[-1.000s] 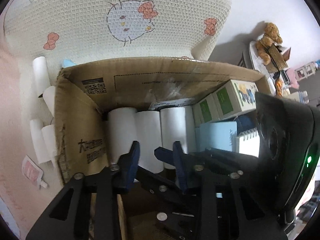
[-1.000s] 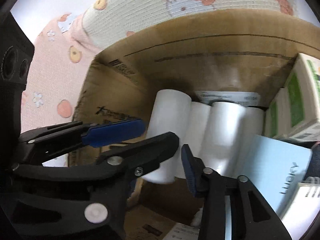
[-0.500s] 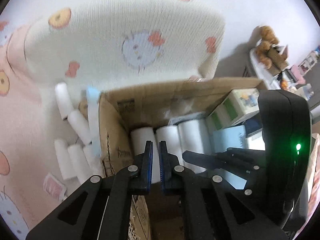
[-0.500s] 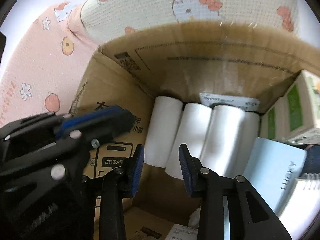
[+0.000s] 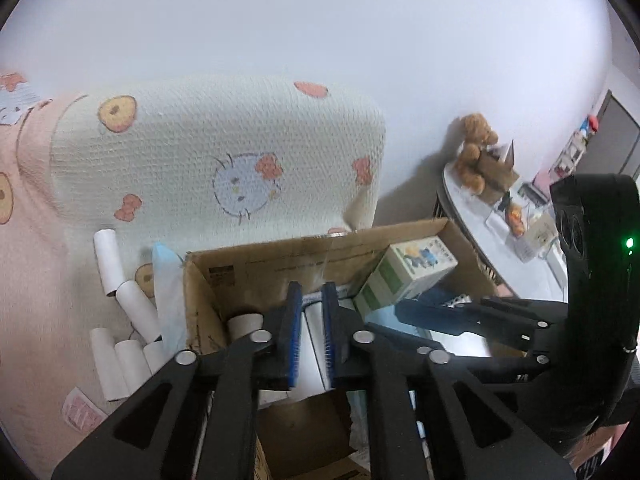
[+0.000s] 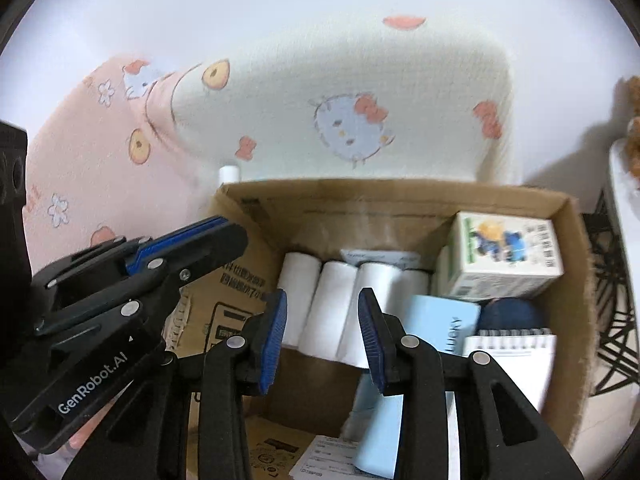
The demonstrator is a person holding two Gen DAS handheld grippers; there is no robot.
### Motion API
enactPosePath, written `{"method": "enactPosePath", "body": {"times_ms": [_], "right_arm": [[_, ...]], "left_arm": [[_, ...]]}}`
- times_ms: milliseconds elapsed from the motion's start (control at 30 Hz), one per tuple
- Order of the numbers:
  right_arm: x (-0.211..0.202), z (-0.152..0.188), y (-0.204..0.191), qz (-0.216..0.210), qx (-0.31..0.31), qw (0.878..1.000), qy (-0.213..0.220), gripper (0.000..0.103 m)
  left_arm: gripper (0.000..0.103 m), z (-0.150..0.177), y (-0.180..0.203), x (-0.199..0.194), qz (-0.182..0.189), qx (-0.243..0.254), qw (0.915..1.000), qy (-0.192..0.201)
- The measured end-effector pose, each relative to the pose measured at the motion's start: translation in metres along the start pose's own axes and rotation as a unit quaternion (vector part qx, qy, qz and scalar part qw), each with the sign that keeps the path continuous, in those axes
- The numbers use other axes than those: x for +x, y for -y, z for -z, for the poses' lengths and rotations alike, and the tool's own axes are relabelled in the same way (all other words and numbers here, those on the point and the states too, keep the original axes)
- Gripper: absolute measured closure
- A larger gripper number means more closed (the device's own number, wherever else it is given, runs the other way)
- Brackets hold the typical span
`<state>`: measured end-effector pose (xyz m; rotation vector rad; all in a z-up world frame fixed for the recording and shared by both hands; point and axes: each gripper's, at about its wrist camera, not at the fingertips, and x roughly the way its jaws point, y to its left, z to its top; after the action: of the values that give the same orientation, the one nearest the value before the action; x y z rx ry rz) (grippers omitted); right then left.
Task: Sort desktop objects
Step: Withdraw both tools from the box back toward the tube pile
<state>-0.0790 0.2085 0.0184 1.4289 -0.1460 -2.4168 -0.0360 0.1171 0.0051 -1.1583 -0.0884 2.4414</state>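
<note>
A cardboard box [image 6: 400, 196] holds several white paper rolls [image 6: 332, 304] standing in a row, a green-and-white carton [image 6: 504, 256], a light blue booklet [image 6: 440, 320] and a spiral notepad [image 6: 512, 352]. My left gripper [image 5: 310, 336] hangs above the box's left part [image 5: 200, 300], its jaws nearly shut and empty; the rolls [image 5: 312, 356] show through the narrow gap. It also shows in the right wrist view [image 6: 180, 248]. My right gripper [image 6: 322, 336] is open and empty above the rolls.
Several more white rolls [image 5: 120, 320] lie outside the box on the pink bedding [image 5: 36, 280]. A Hello Kitty pillow [image 5: 224, 160] stands behind the box. A white side table [image 5: 500, 220] with a teddy bear [image 5: 476, 148] is at the right.
Both grippers have risen out of the box. The right gripper let go of a roll and opened wide. The left gripper closed, then parted slightly.
</note>
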Motion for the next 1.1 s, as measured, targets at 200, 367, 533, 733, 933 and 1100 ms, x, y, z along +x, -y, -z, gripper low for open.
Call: {"method": "enactPosePath", "body": {"times_ms": [200, 367, 533, 733, 933, 1100], "right_arm": [[-0.003, -0.001, -0.012, 0.072, -0.019, 0.997, 0.010, 0.070], [-0.023, -0.002, -0.027, 0.085, -0.039, 0.995, 0.026, 0.070], [-0.023, -0.002, -0.056, 0.051, -0.072, 0.996, 0.029, 0.070], [-0.013, 0.000, -0.087, 0.035, -0.105, 0.994, 0.019, 0.070], [-0.006, -0.001, -0.110, 0.007, -0.108, 0.994, 0.013, 0.070], [-0.001, -0.004, -0.130, -0.030, -0.103, 0.994, 0.013, 0.070]], "left_arm": [[0.050, 0.003, -0.021, -0.020, 0.015, -0.048, 0.9978, 0.043], [0.050, 0.014, -0.047, -0.042, -0.002, -0.083, 0.9938, 0.073], [0.050, 0.034, -0.078, -0.063, -0.035, -0.096, 0.9890, 0.107], [0.050, 0.049, -0.116, -0.088, -0.089, -0.116, 0.9772, 0.155], [0.050, 0.065, -0.156, -0.102, -0.126, -0.147, 0.9671, 0.165], [0.050, 0.081, -0.187, -0.099, -0.101, -0.208, 0.9607, 0.154]]}}
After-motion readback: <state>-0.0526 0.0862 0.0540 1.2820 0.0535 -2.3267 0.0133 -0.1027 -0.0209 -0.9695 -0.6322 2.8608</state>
